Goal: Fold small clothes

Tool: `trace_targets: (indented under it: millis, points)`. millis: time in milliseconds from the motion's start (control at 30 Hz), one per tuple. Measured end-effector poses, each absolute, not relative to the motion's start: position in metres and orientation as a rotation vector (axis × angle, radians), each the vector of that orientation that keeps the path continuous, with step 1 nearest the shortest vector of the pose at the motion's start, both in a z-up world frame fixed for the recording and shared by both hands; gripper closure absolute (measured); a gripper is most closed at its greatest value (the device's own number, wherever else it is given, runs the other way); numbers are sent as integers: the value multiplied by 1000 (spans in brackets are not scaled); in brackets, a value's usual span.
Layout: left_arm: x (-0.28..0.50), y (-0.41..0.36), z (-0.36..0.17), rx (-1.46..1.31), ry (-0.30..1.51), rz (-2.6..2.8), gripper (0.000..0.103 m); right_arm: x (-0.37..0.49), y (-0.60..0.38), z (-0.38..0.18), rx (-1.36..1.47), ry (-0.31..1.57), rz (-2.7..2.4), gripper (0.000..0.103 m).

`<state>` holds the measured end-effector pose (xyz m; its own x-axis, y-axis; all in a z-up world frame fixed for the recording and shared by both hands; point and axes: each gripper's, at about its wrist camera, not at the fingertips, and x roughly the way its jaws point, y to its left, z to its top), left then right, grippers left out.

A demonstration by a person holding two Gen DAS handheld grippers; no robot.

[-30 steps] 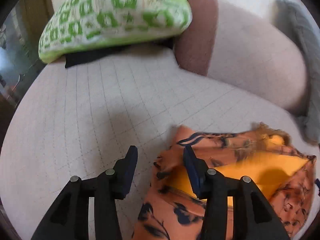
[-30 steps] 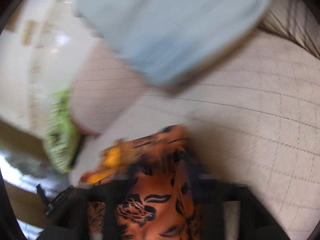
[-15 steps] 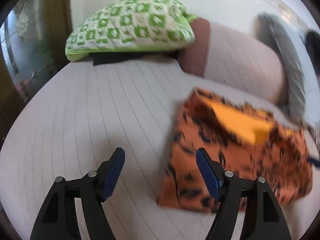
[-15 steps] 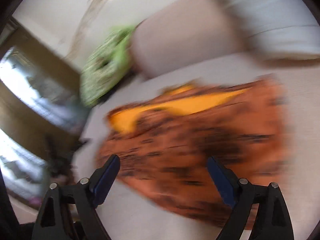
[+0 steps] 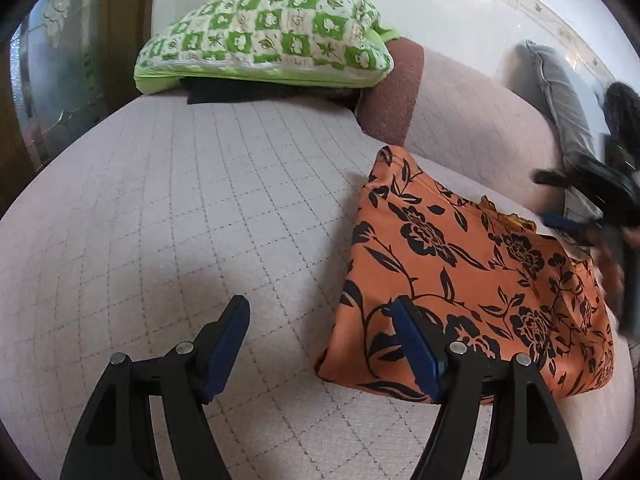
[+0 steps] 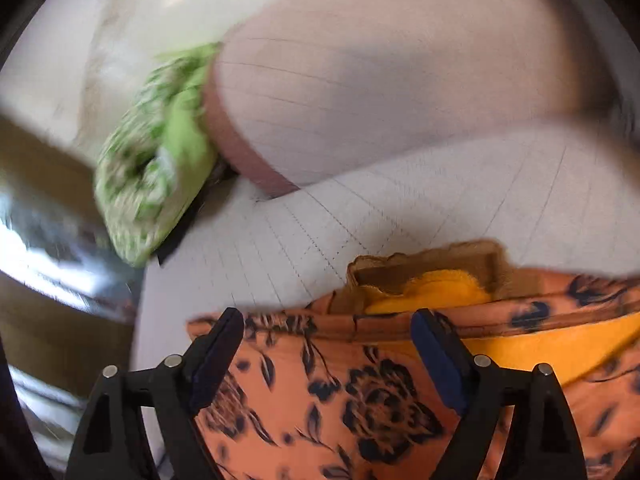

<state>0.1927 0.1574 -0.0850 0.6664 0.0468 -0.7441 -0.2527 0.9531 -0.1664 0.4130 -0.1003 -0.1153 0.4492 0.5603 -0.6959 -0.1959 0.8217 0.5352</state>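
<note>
An orange garment with black flowers (image 5: 460, 272) lies folded on the pale quilted sofa seat (image 5: 180, 200). My left gripper (image 5: 318, 304) hovers open over the seat at the garment's near left corner. Its right finger overlaps the cloth edge, and nothing is between the jaws. My right gripper (image 6: 326, 316) hangs wide over the same garment (image 6: 340, 400), near the edge where the yellow lining (image 6: 440, 284) shows. Its jaws are closing slightly and do not press the cloth. In the left wrist view the right gripper (image 5: 580, 208) is a blur at the garment's far right.
A green and white checked cushion (image 5: 264, 36) rests on a black item (image 5: 240, 90) at the seat's far end. The sofa backrest (image 5: 460, 108) runs behind the garment, with a grey cushion (image 5: 560, 96) on it. A wooden frame with glass (image 5: 52, 80) stands at left.
My left gripper let go of the garment's edge, opened wider and drew back. The garment now lies flat with its pattern up. My right gripper swung across above it.
</note>
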Motion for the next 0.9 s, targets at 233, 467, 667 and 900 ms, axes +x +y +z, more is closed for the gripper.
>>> trace_targets:
  millis: [233, 467, 667, 900]
  points:
    - [185, 158, -78, -210, 796, 239, 29, 300, -148, -118, 303, 1017, 457, 15]
    - [177, 159, -76, -188, 826, 264, 29, 271, -185, -158, 146, 1114, 277, 15]
    - [176, 168, -72, -170, 848, 319, 29, 276, -198, -168, 153, 1147, 222, 15]
    - [171, 168, -67, -163, 853, 333, 29, 265, -190, -138, 158, 1070, 244, 15]
